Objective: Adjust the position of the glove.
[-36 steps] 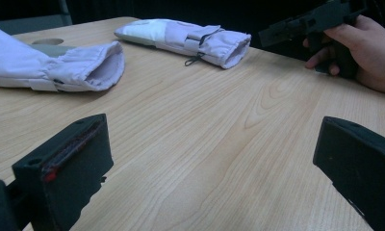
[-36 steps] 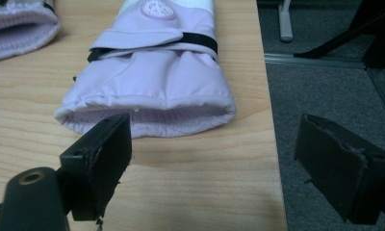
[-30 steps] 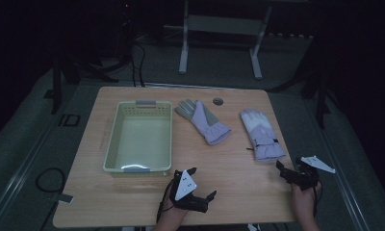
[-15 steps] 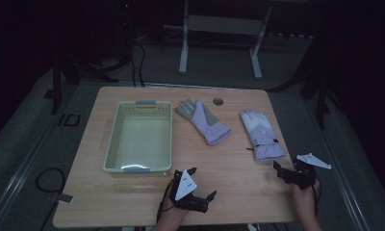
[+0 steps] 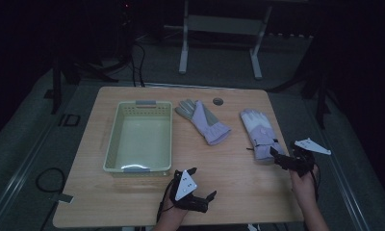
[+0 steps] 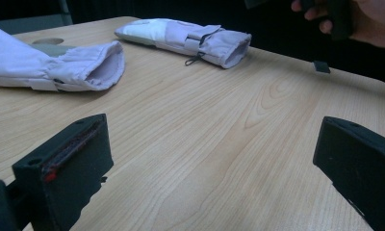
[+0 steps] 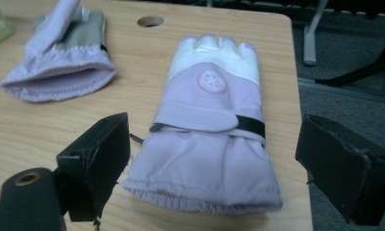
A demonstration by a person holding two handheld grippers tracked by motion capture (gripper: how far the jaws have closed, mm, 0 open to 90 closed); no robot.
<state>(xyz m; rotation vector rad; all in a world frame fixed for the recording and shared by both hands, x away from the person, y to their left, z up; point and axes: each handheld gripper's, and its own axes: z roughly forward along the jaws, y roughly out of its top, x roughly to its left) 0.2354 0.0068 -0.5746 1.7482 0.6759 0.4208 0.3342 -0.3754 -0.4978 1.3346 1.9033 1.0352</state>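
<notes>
Two lilac winter gloves lie on the wooden table (image 5: 133,202). One glove (image 5: 203,120) has a grey palm and lies mid-table; the other (image 5: 259,134) lies at the right, white fingertips pointing away. My right gripper (image 5: 278,158) is open just behind that right glove's cuff. In the right gripper view the glove (image 7: 210,96) lies between and just beyond the wide-apart jaws of the right gripper (image 7: 214,144). My left gripper (image 5: 201,183) is open near the front edge, empty. The left gripper view has its gripper (image 6: 212,159) over bare wood, both gloves (image 6: 60,67) (image 6: 190,38) farther off.
A pale green plastic basket (image 5: 114,139) stands at the left, empty inside. A round cable hole (image 5: 218,101) sits near the table's far edge. The right glove lies close to the table's right edge. A white stand (image 5: 219,29) is on the floor beyond.
My right gripper has moved a little forward and left, closer to the right glove's cuff. The left gripper and both gloves have stayed put.
</notes>
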